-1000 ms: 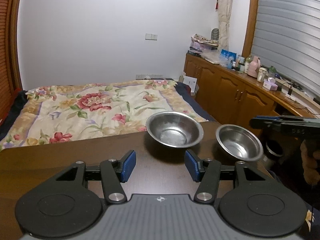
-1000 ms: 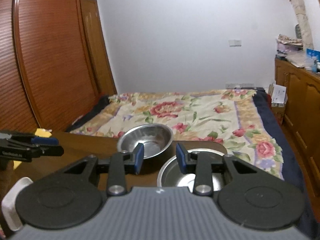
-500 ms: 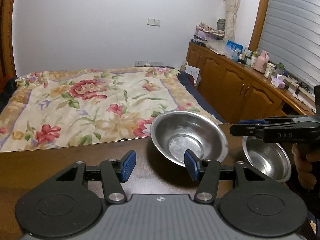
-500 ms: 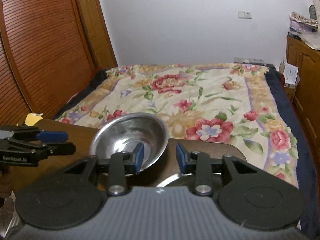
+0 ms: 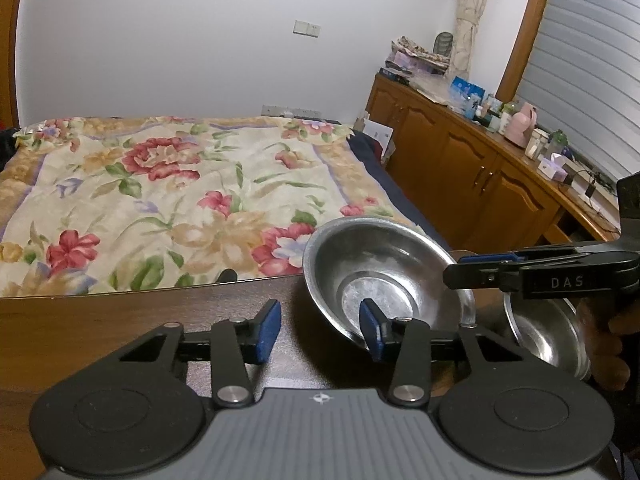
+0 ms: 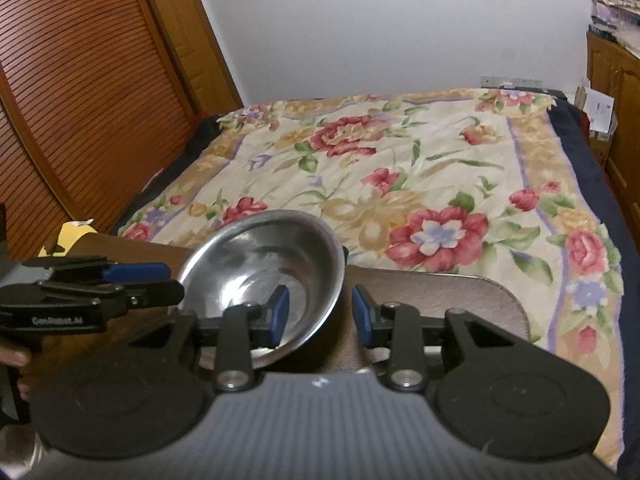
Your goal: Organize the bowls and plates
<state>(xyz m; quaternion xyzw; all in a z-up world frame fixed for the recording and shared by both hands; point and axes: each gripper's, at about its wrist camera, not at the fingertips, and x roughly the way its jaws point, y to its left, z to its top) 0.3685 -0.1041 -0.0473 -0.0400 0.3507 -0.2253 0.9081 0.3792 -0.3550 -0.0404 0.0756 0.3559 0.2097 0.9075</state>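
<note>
Behind the dark wooden table (image 5: 120, 312) lay a floral bedspread (image 5: 160, 200). Left view: the left claw (image 5: 318, 330) gaped wide, empty, its right pad beside a tilted round steel bowl (image 5: 384, 280); a second steel bowl (image 5: 552, 340) sat right. Right view: the right claw (image 6: 320, 314) stood released, the tilted bowl's (image 6: 264, 268) mouth facing it.

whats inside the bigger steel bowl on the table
Nothing shows inside the bigger steel bowl: bare, scuffed metal with reflections. The near part of its floor is hidden behind a finger of the left claw, so that patch cannot be checked.
</note>
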